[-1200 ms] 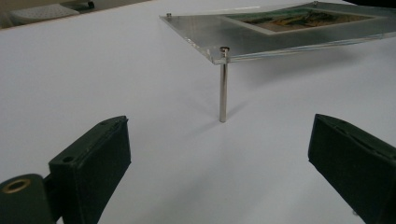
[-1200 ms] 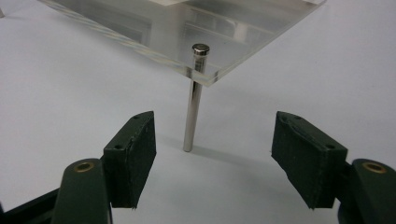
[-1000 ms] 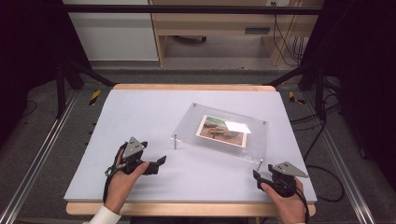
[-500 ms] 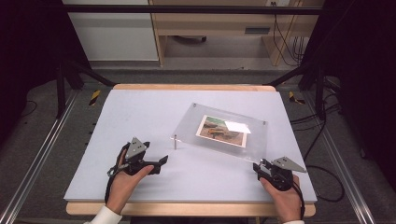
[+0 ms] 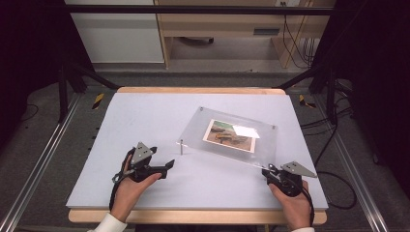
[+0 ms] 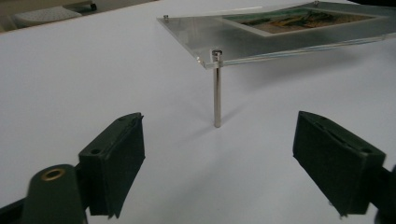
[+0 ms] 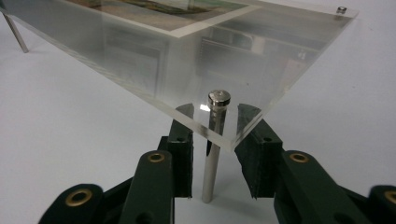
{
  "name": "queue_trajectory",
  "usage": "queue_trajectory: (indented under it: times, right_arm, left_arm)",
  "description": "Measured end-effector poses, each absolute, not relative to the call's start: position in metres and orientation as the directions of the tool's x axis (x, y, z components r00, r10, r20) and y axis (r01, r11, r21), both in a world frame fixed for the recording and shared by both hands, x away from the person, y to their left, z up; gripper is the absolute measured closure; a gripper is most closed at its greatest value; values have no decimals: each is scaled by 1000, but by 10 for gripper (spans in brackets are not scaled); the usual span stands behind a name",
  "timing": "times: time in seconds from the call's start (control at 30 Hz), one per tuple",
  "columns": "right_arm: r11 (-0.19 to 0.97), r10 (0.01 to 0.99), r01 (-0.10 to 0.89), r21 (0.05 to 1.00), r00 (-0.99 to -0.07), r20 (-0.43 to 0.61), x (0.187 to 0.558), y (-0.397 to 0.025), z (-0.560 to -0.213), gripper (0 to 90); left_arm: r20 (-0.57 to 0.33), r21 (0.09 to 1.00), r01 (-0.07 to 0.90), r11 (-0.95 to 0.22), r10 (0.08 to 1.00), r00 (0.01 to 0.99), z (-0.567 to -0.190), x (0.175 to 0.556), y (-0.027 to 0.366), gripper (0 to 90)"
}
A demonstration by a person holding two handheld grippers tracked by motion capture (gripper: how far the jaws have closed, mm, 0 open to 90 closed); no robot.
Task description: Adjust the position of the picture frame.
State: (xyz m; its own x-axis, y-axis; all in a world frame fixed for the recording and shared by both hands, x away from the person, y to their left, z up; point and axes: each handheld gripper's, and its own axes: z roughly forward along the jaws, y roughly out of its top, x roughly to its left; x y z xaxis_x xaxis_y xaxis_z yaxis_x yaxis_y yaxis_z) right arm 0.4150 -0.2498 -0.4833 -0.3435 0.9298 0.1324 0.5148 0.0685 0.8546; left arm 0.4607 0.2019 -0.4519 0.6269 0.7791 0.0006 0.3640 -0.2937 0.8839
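A clear acrylic photo frame (image 5: 263, 145) holding a colour print (image 5: 229, 135) stands raised on thin metal legs right of the table's middle. My right gripper (image 5: 267, 170) is at the frame's near right corner. In the right gripper view it (image 7: 215, 112) is open, its jaws straddling that corner's leg (image 7: 214, 154) with a small gap on each side. My left gripper (image 5: 167, 166) rests on the table left of the frame. In the left gripper view it (image 6: 217, 119) is wide open, facing the near left leg (image 6: 217, 88), which stands a short way ahead.
The white table (image 5: 145, 116) has a wooden front edge (image 5: 193, 216) close behind both hands. A second leg (image 7: 16, 32) stands at the frame's far side in the right gripper view. Metal rails (image 5: 38, 164) run along the floor left of the table.
My right gripper has crept forward, bringing its jaws around the frame's near right corner leg. The left gripper has barely moved.
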Motion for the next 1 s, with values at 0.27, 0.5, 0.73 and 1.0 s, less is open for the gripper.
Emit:
queue_trajectory:
  times: [0.27,0.5,0.73,1.0]
  right_arm:
    - [34,916,502,864,-361,174,416,-252,-484,838]
    - [-43,900,490,871,-359,247,417,-257,-477,842]
    - [-119,880,487,865,-351,319,425,-268,-471,836]
    - [-140,870,498,856,-351,347,427,-271,-471,832]
  left_arm:
    - [-5,889,360,-284,779,627,-450,460,200,256]
    - [-7,890,358,-282,777,630,-449,462,196,409]
    - [0,865,376,-331,751,660,-457,489,169,515]
    - [-32,872,382,-306,744,668,-463,515,154,645]
